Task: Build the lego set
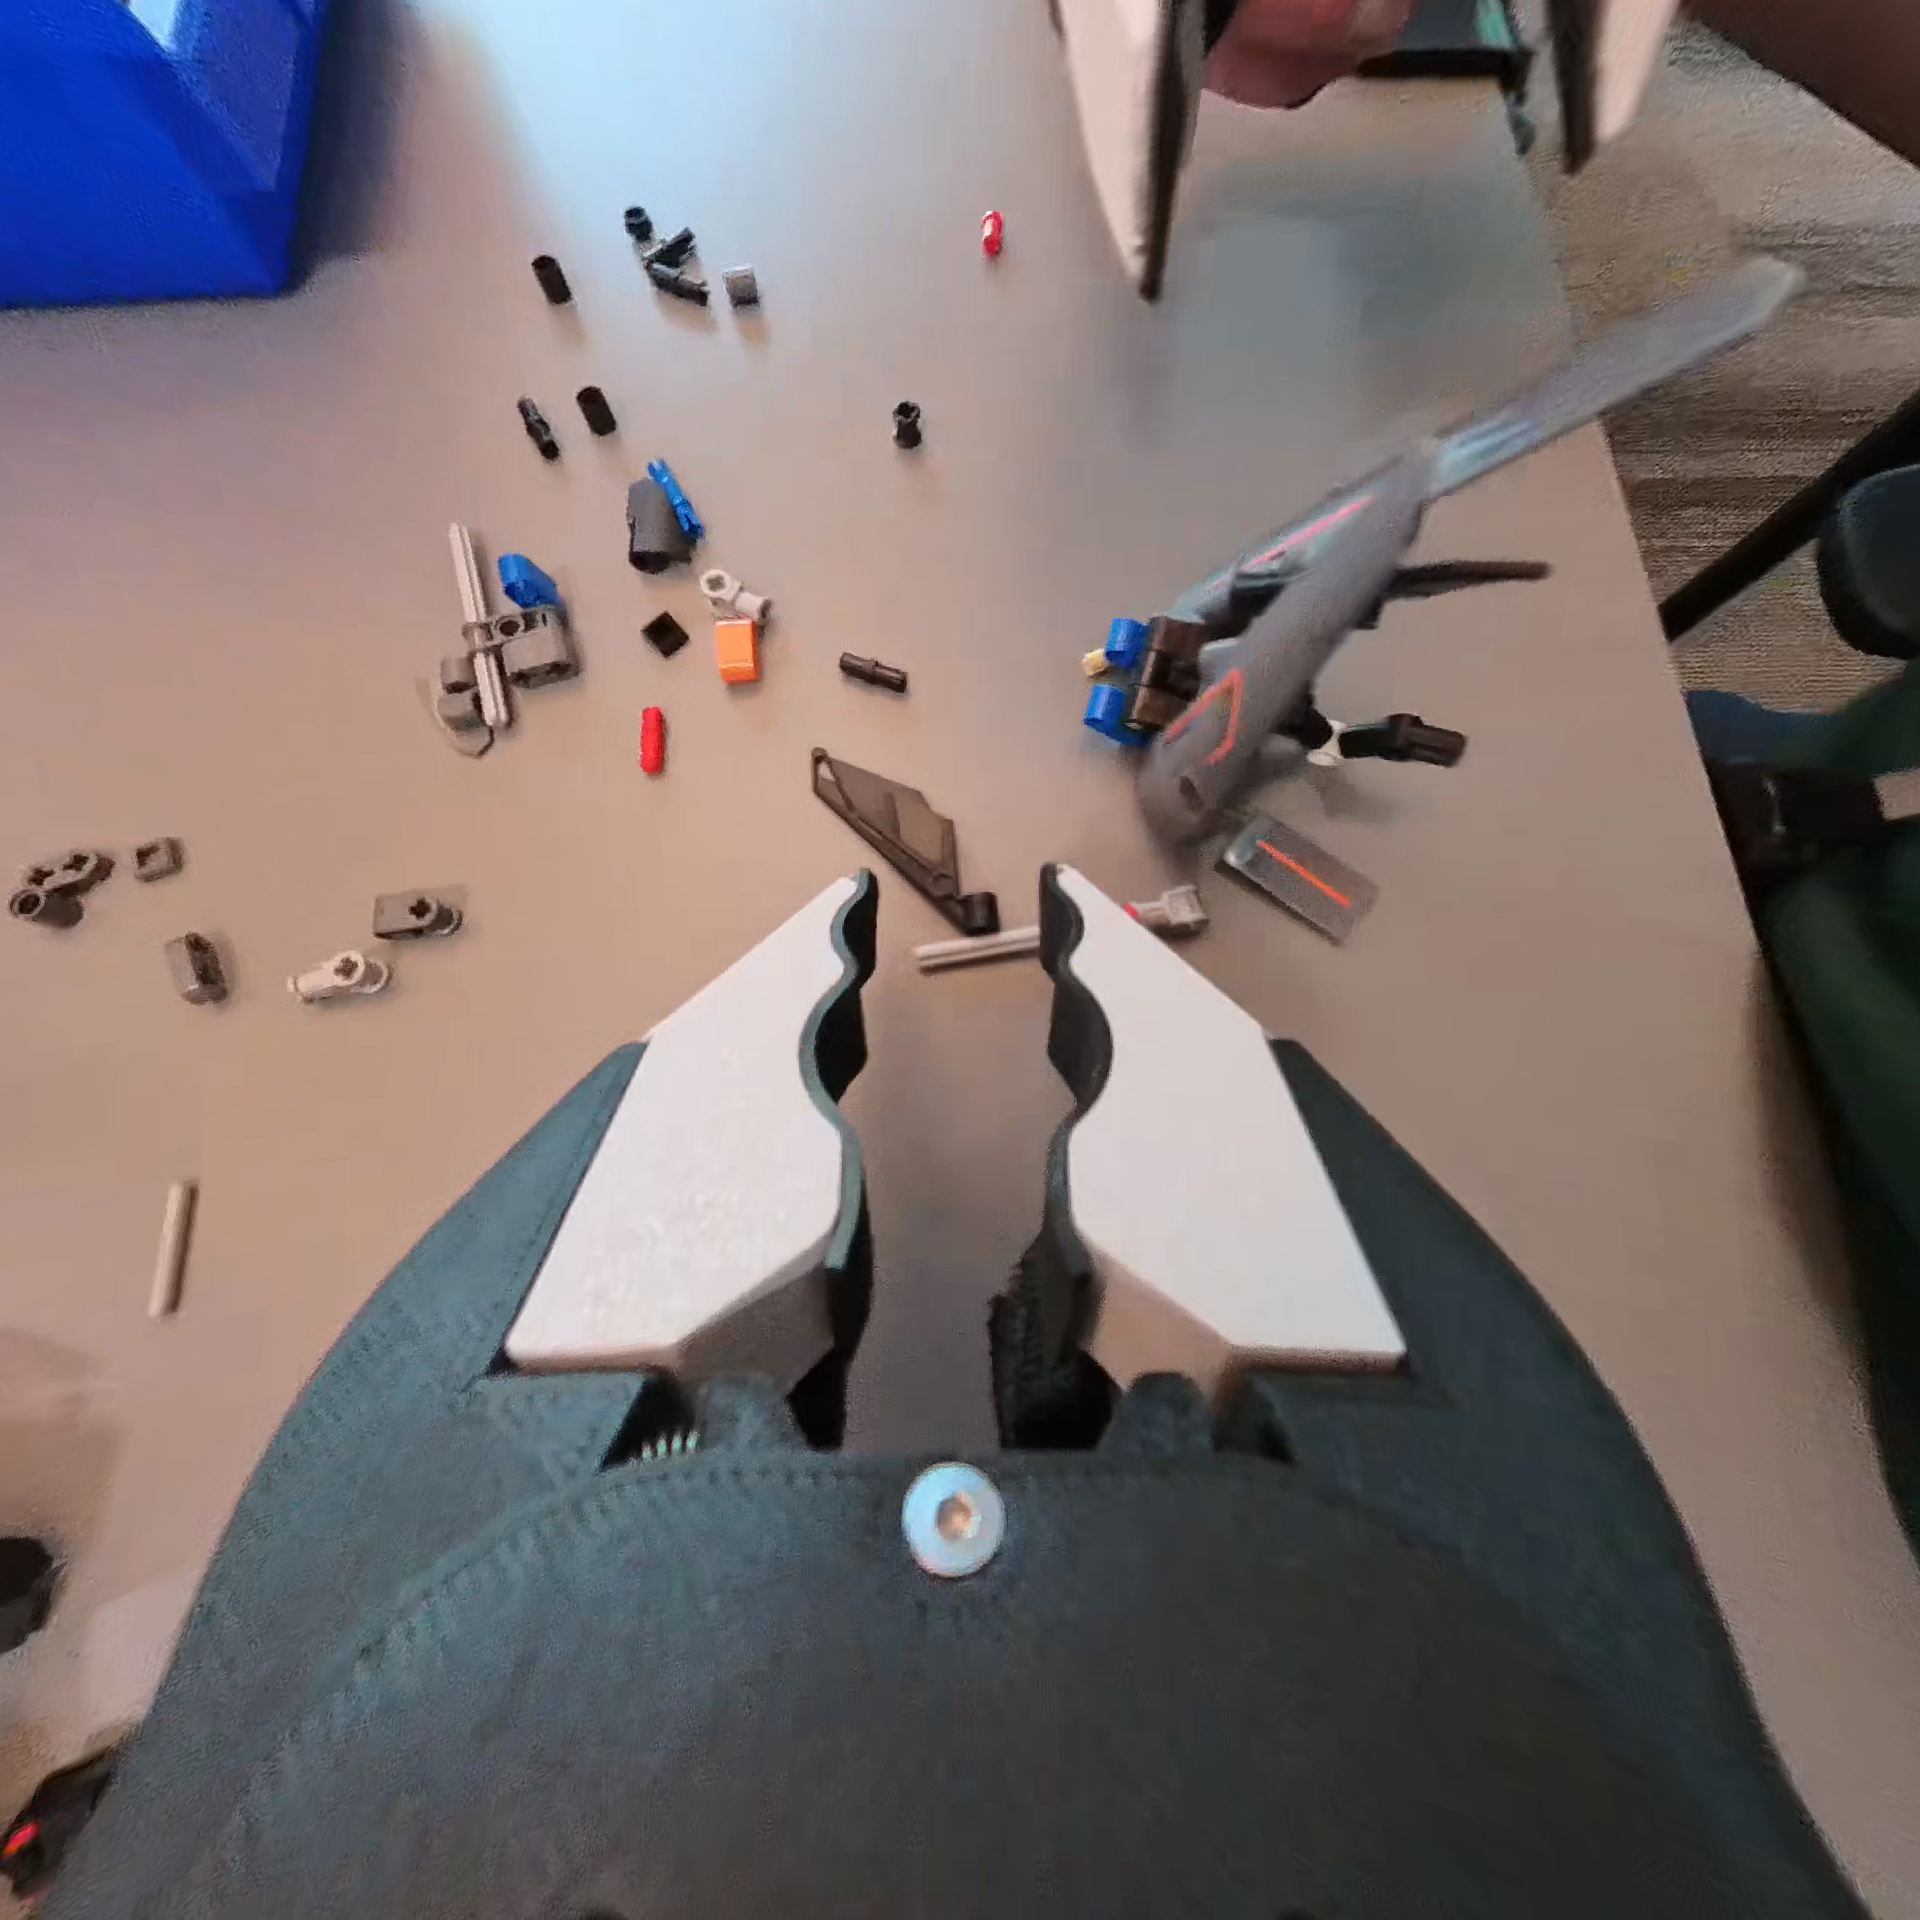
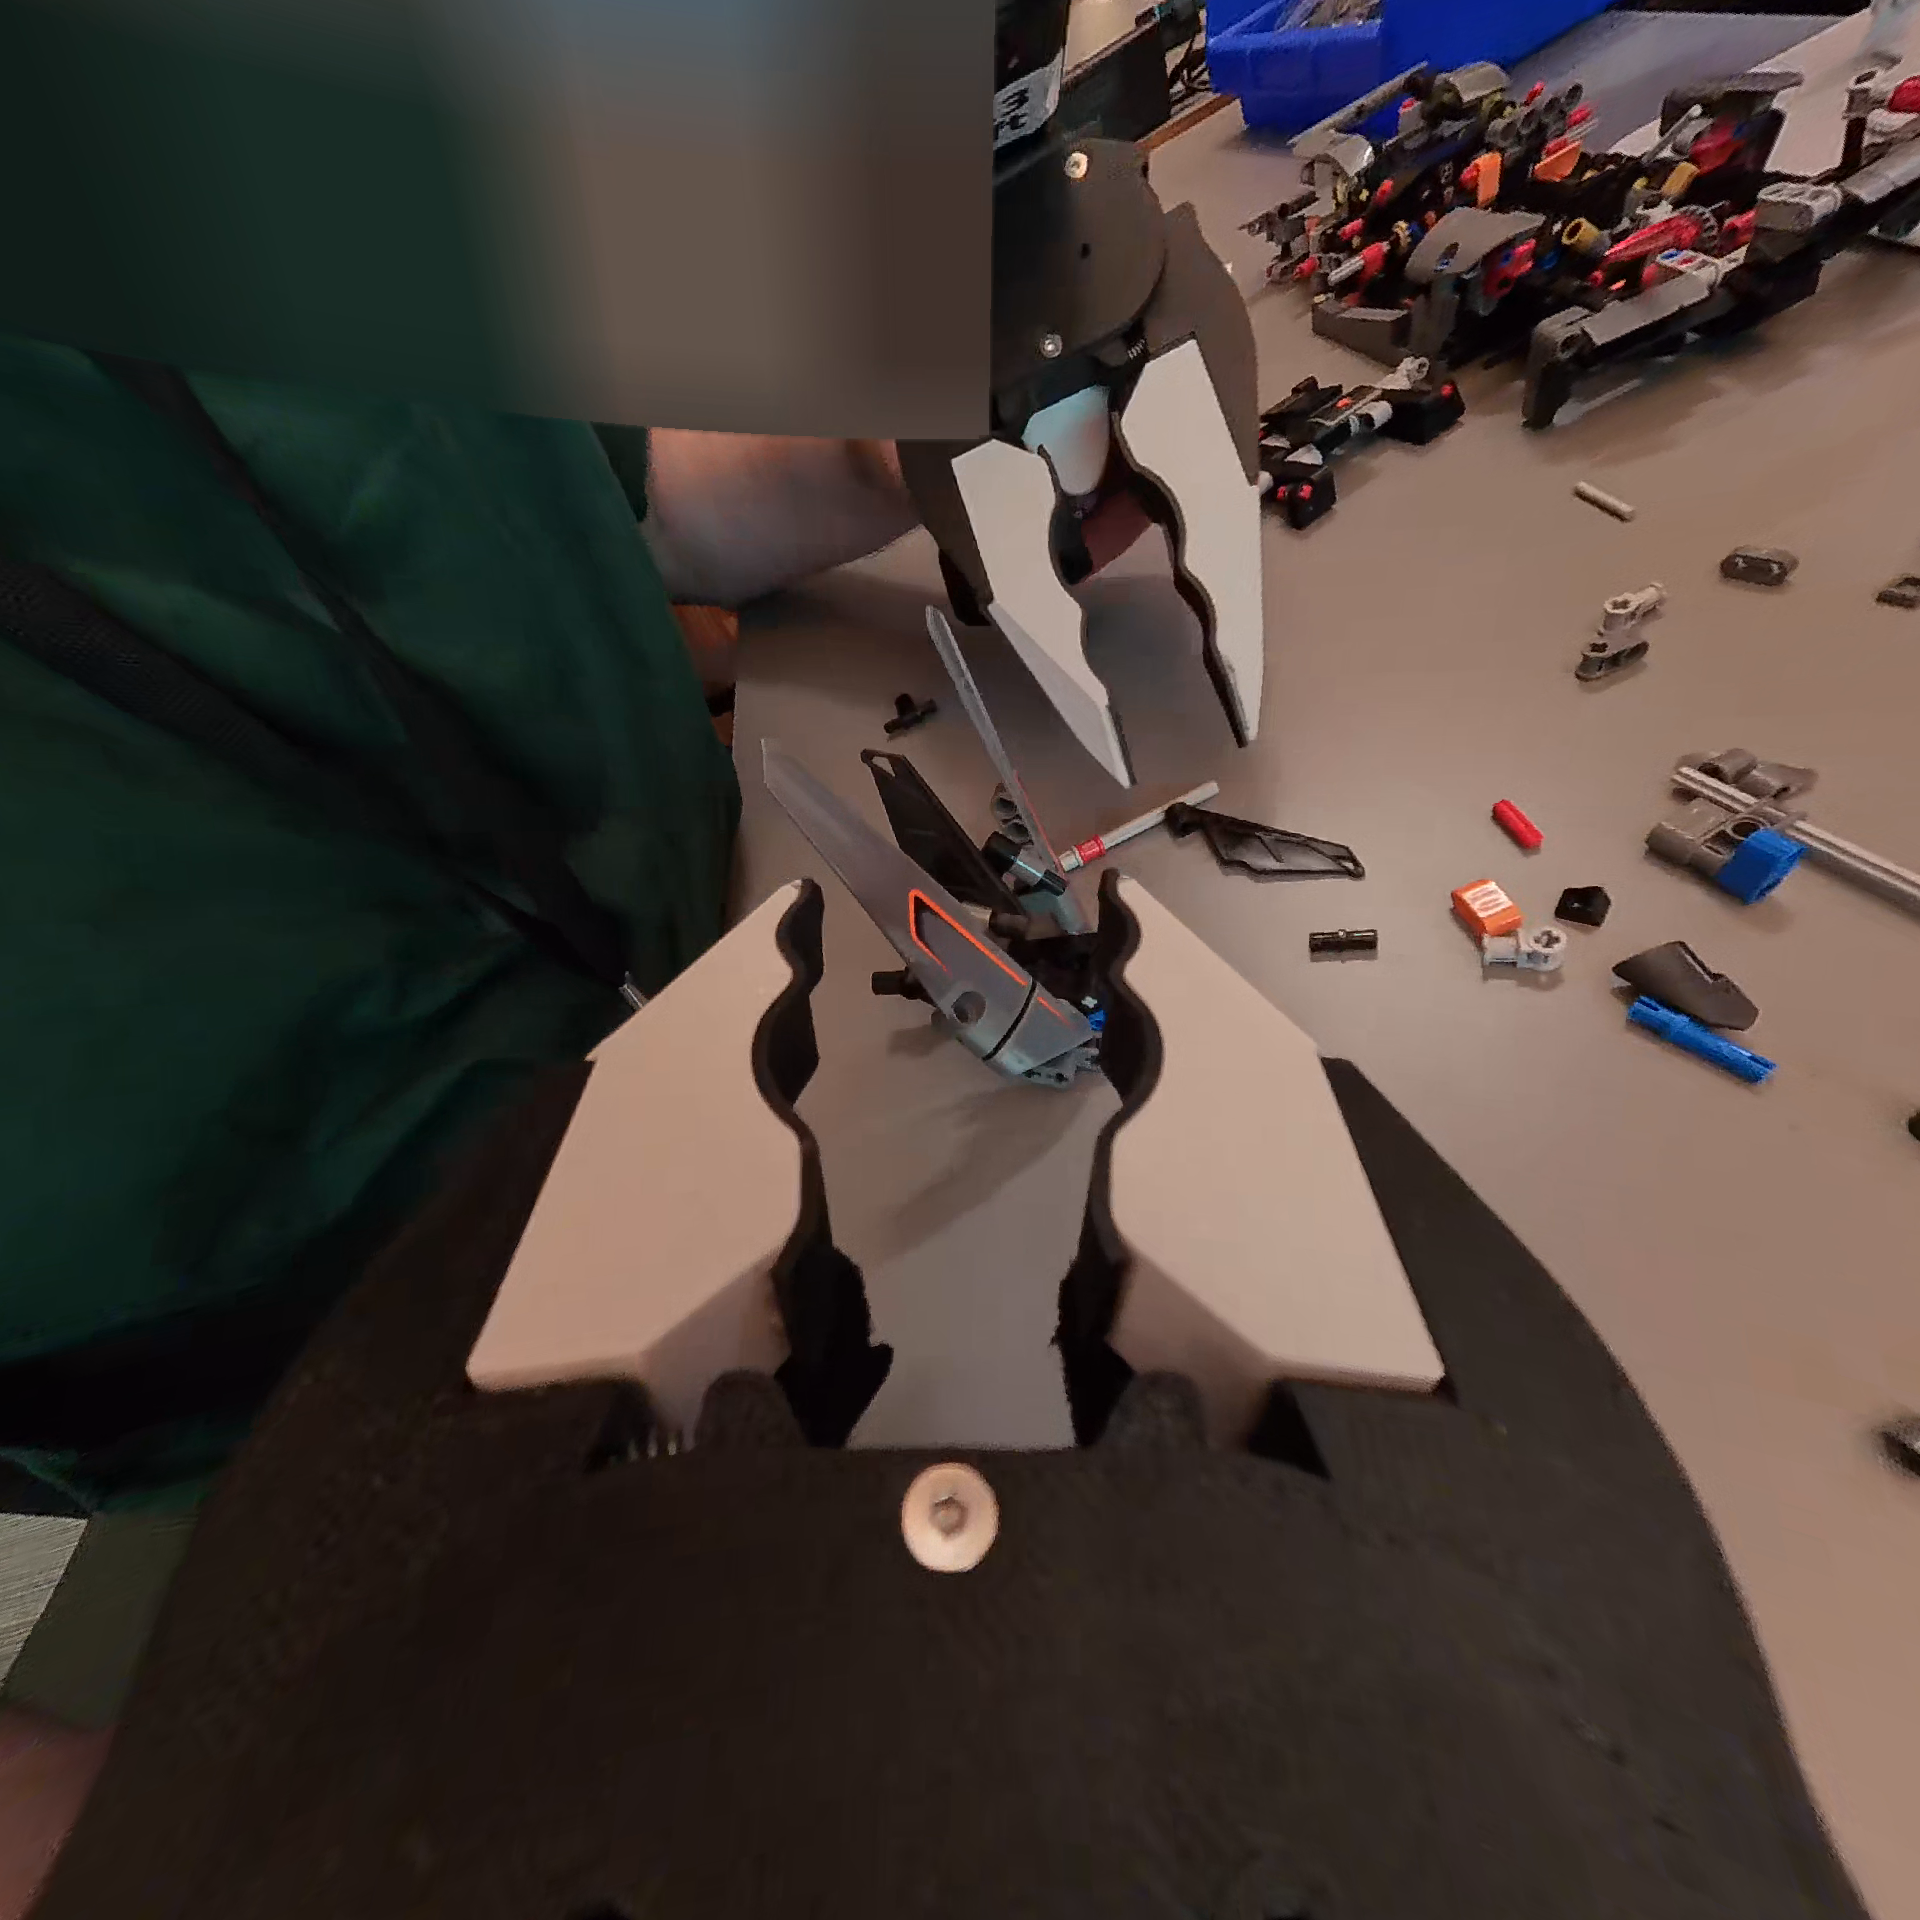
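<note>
I have both grippers empty and hovering above the surface (image 1: 1039,312), so I judge this is the pause between placing one piece and fetching the next. My left gripper (image 1: 958,894) has its jaws apart with nothing between them, and it hangs just above a thin grey axle (image 1: 971,951) and a black wing-shaped panel (image 1: 904,831) lying flat near its tips. My right gripper (image 2: 961,904) is also spread wide and holds nothing; it looks straight down its fingers at the grey sub-assembly (image 2: 987,987) with orange striping, which rests on the surface close to the near right edge, its long blade-like panels tilted upward.

Loose pieces lie scattered to the left of it: an orange tile (image 1: 738,652), a red pin (image 1: 651,740), black pins, blue connectors and a grey beam cluster (image 1: 509,655). A large part-built model (image 2: 1579,218) sits at the far side, beside a blue bin (image 2: 1382,52).

My reading is that the next move calls for closing one gripper on the sub-assembly to steady it, while the other lowers squarely over the axle or the black panel. The axle is thin and lies flat, so I expect it needs a low, centred pinch.
</note>
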